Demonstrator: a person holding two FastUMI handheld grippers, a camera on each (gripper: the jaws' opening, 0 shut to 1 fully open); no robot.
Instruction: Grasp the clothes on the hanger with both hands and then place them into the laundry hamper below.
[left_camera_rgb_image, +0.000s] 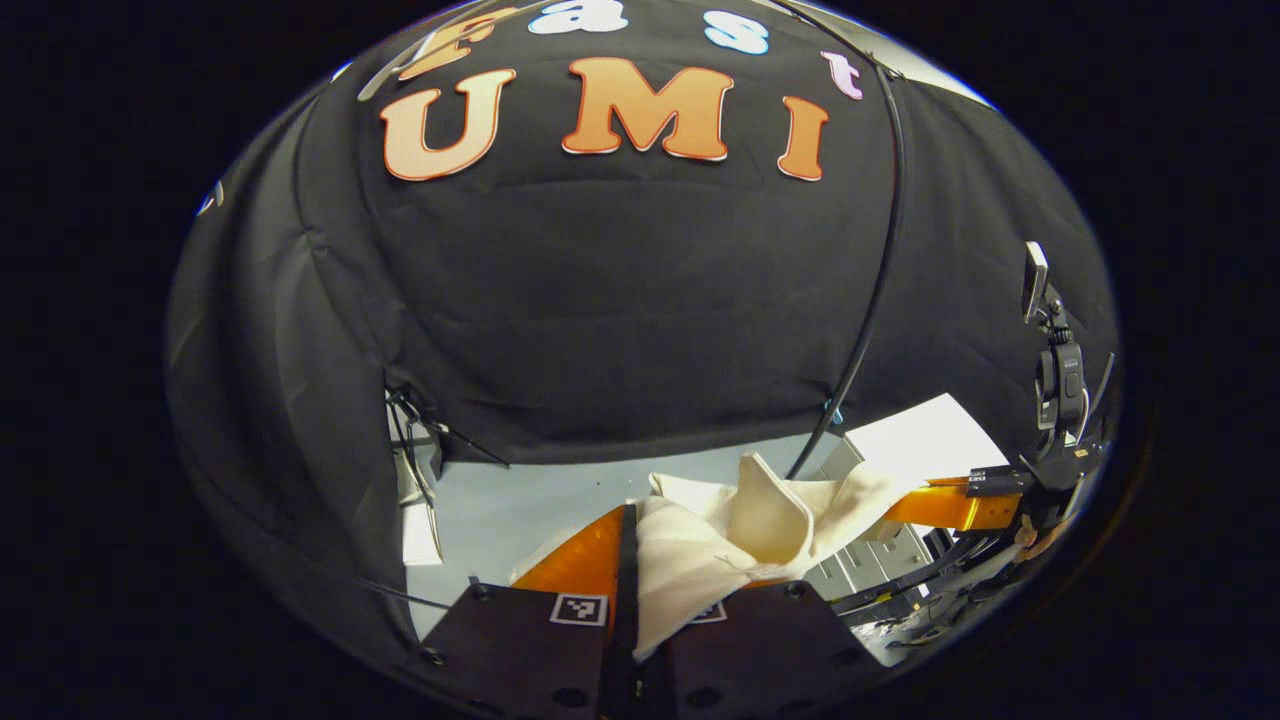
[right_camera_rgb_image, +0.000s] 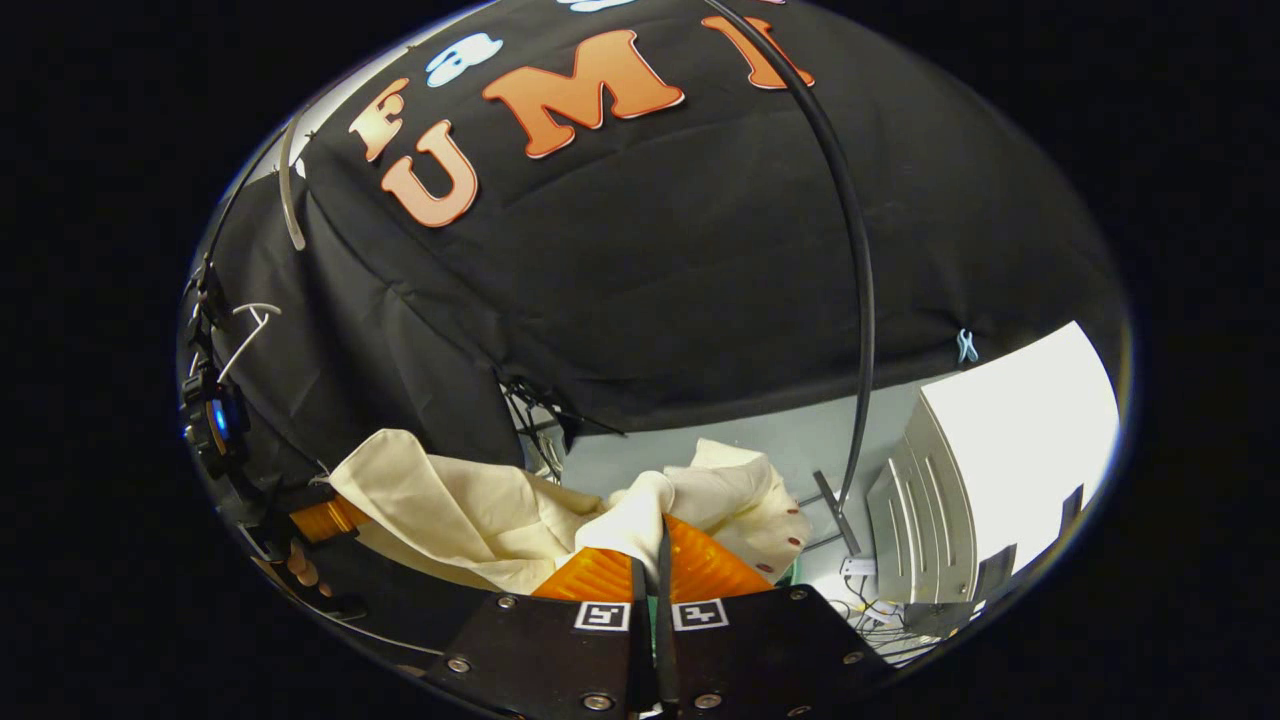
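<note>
A cream garment (left_camera_rgb_image: 745, 520) is bunched in front of my left gripper (left_camera_rgb_image: 632, 535), which is shut on one fold of it. The cloth stretches right to my right gripper (left_camera_rgb_image: 950, 503), held farther off. In the right gripper view, the same garment (right_camera_rgb_image: 470, 515) spreads leftward from my right gripper (right_camera_rgb_image: 660, 540), whose fingers are pinched on a bunched edge. The left gripper (right_camera_rgb_image: 325, 520) holds the far end there, with a hand (right_camera_rgb_image: 300, 570) below it. A white slatted hamper (right_camera_rgb_image: 935, 515) stands low at the right, also seen behind the cloth (left_camera_rgb_image: 880, 560). A bare white hanger (right_camera_rgb_image: 250, 325) hangs at the far left.
A curved black pole (right_camera_rgb_image: 860, 300) runs down in front of the booth wall to a foot near the hamper. A camera on a stand (left_camera_rgb_image: 1050, 340) sits at the right edge. Pale floor (left_camera_rgb_image: 520, 500) lies beyond the cloth, with cables by the wall's lower corner (left_camera_rgb_image: 415, 440).
</note>
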